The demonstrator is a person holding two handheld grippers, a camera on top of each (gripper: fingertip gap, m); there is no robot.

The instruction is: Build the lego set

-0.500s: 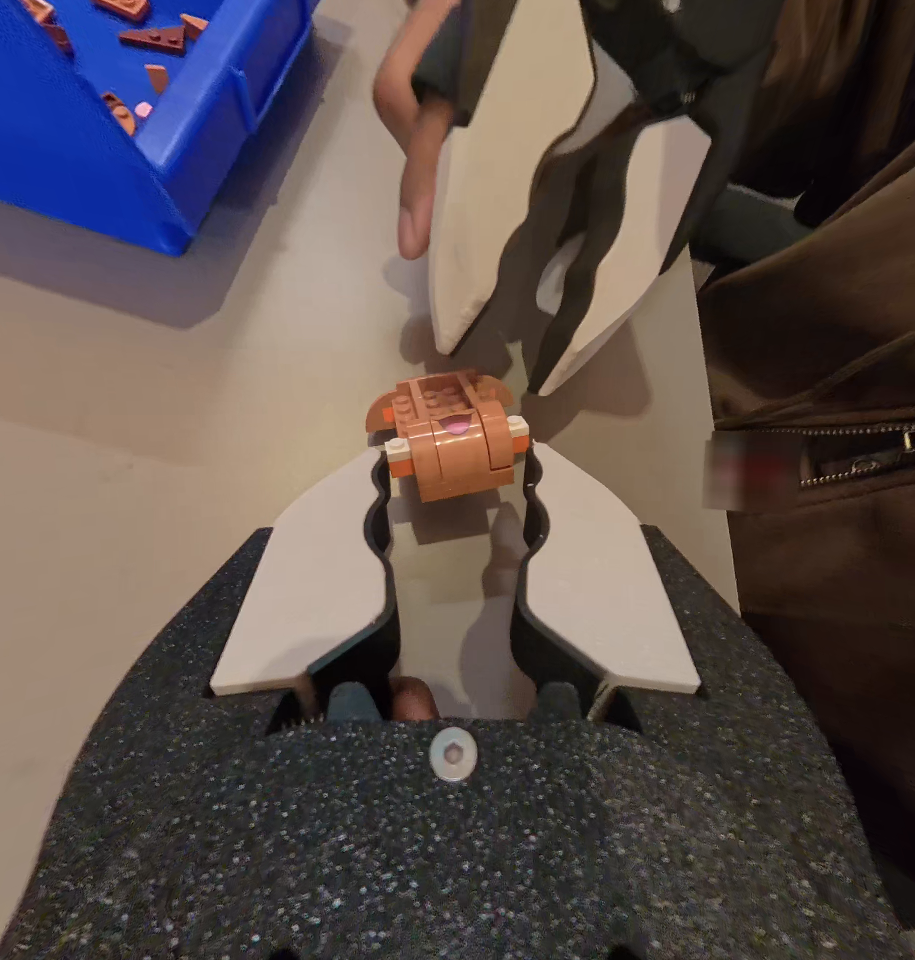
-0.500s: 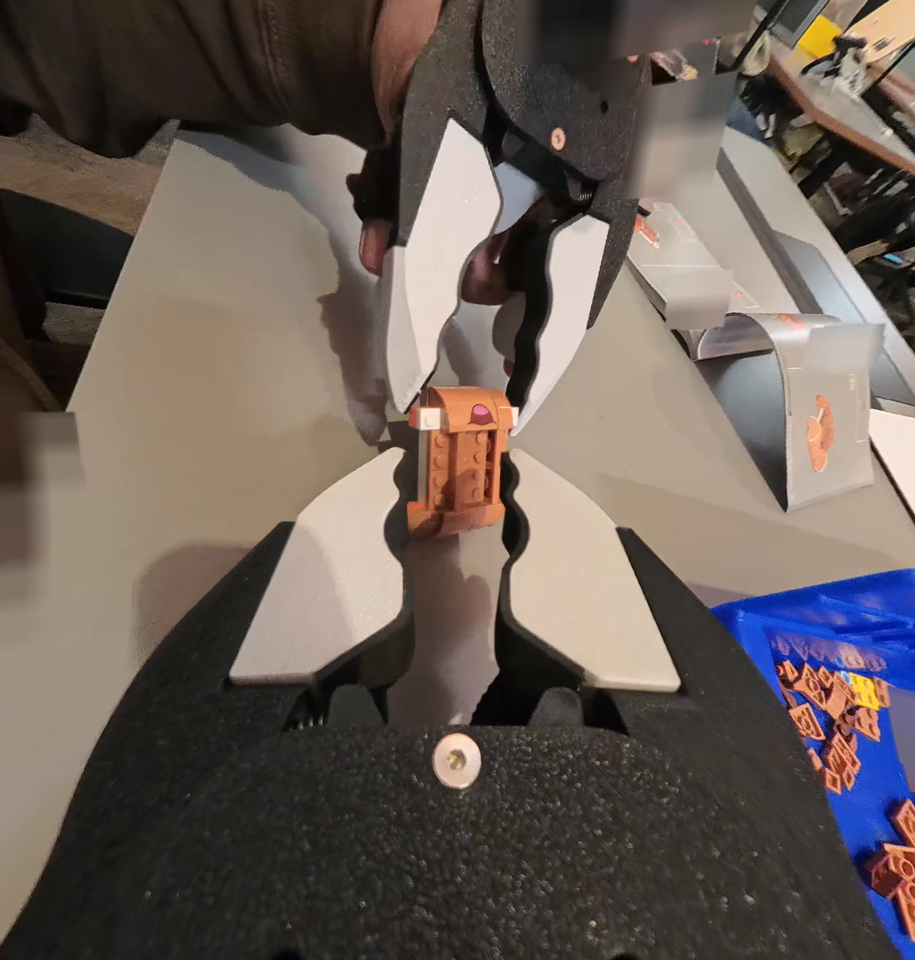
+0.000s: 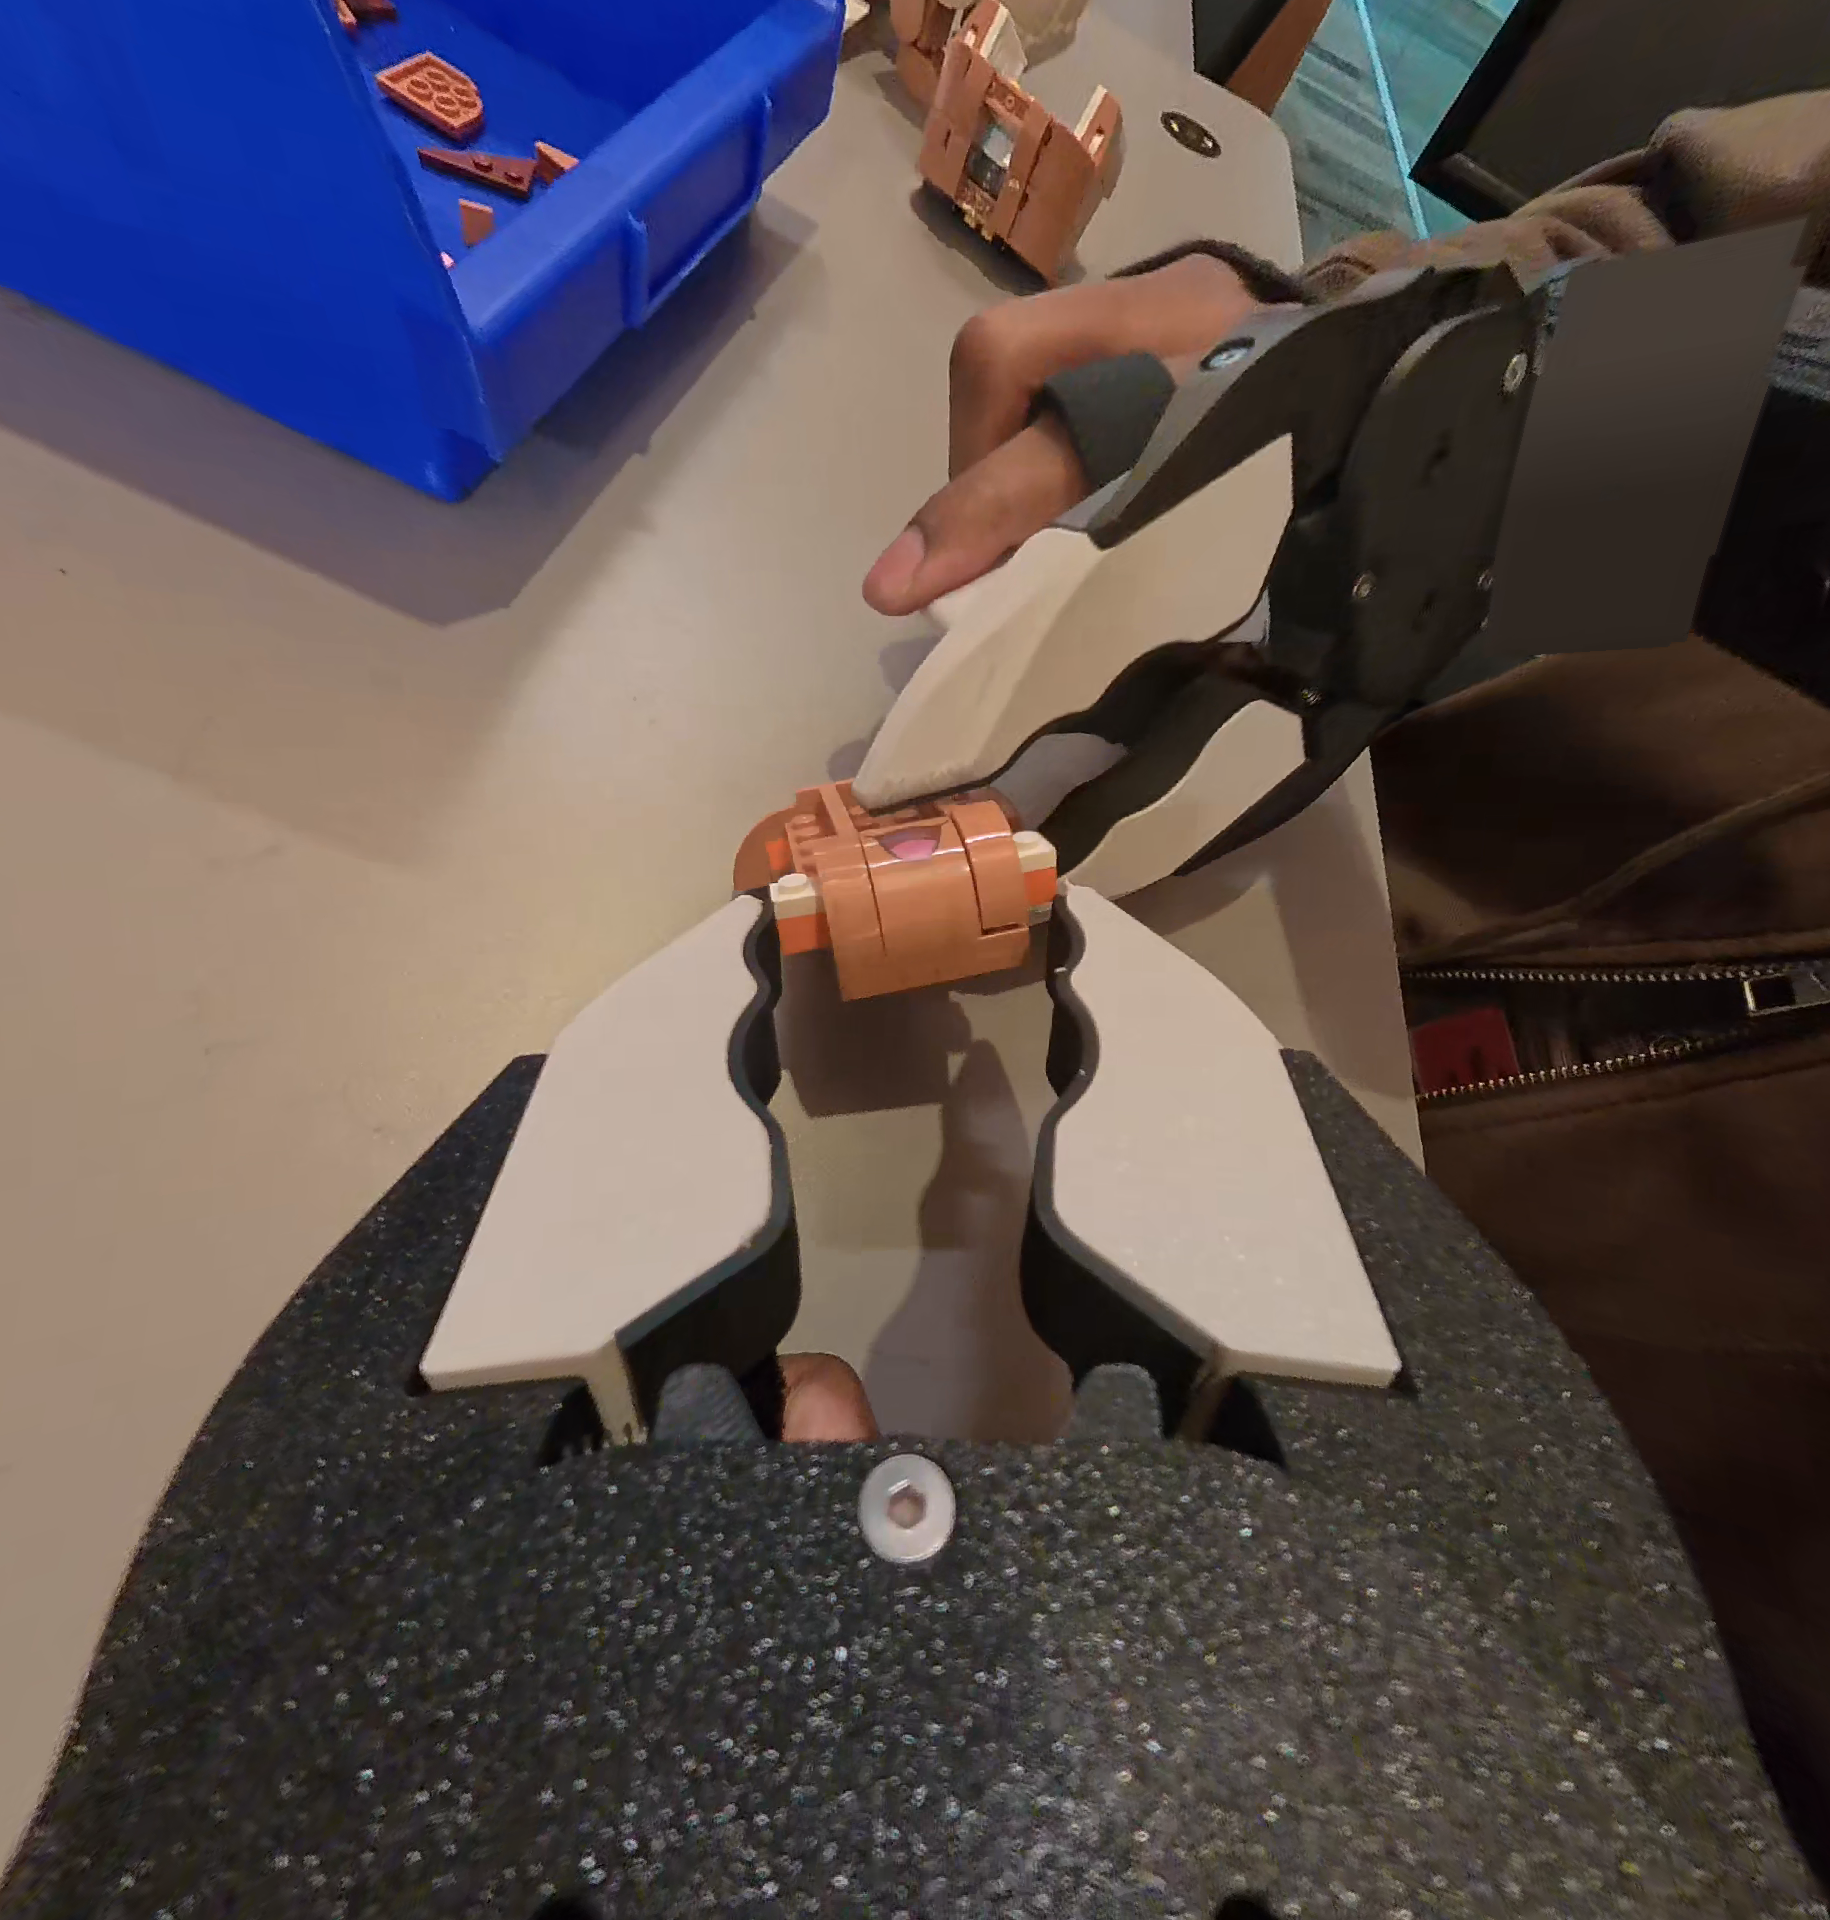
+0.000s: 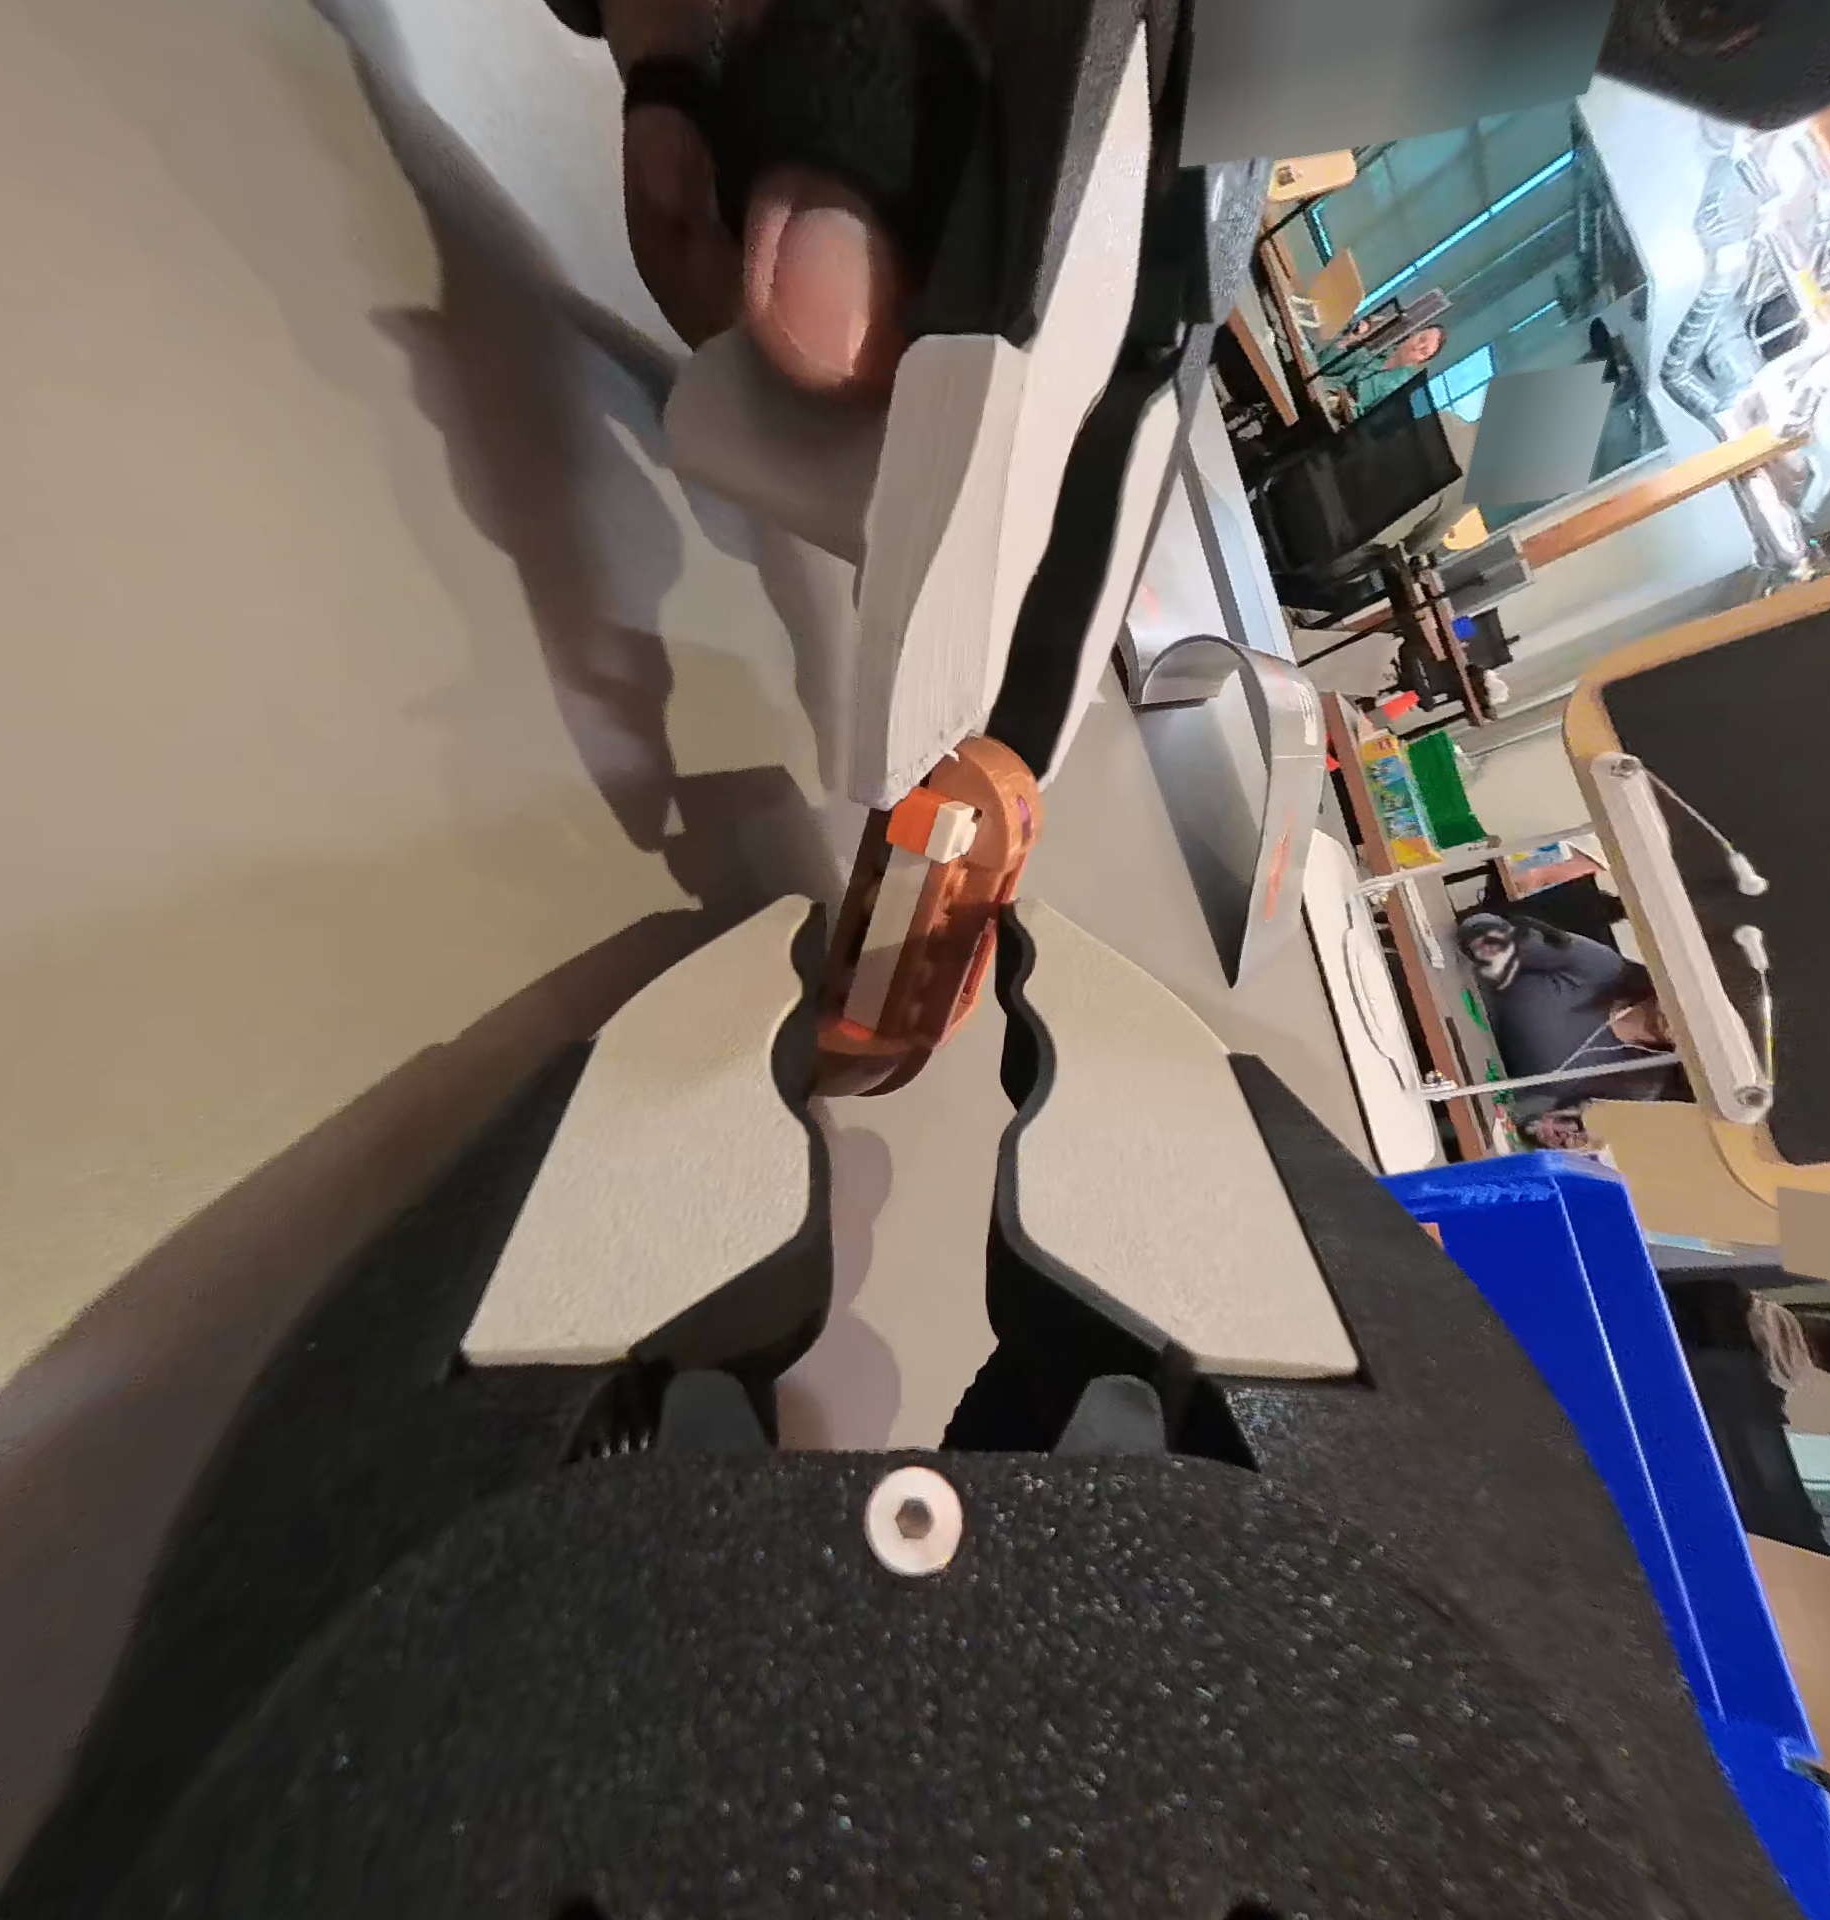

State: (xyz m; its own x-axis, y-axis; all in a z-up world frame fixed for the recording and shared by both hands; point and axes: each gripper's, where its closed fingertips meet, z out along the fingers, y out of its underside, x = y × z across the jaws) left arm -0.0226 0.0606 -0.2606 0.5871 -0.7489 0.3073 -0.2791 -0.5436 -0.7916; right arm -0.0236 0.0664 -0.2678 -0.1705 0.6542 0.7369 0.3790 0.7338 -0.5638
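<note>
1. Left gripper (image 3: pixel 911 914): fingertips clamped on both sides of a small brown lego assembly (image 3: pixel 911 904), lifted clear of the bench (image 3: pixel 267 831), shadow beneath it.
2. Assembly: curved brown shell, orange and white bits at each side, a pink spot on top; seen edge-on in the right wrist view (image 4: pixel 921 935).
3. Right gripper (image 4: pixel 911 925): fingers closed on the same assembly from the opposite end, one on each flat face, pads touching it.
4. In the left wrist view, right gripper (image 3: pixel 952 810) coming in from the right edge of the bench, turned on its side, upper finger lying on the top of the assembly, lower finger under it.
5. Hand (image 3: pixel 1004 457) on that gripper, forefinger stretched along the upper finger.
6. Blue bin (image 3: pixel 537 260) near the far left corner of the bench, loose brown pieces (image 3: pixel 433 94) inside.
7. Second brown lego build (image 3: pixel 1004 156) standing near the far edge, well apart from the grippers.
8. Brown jacket (image 3: pixel 1617 1143) with a zip at the right edge of the bench.
</note>
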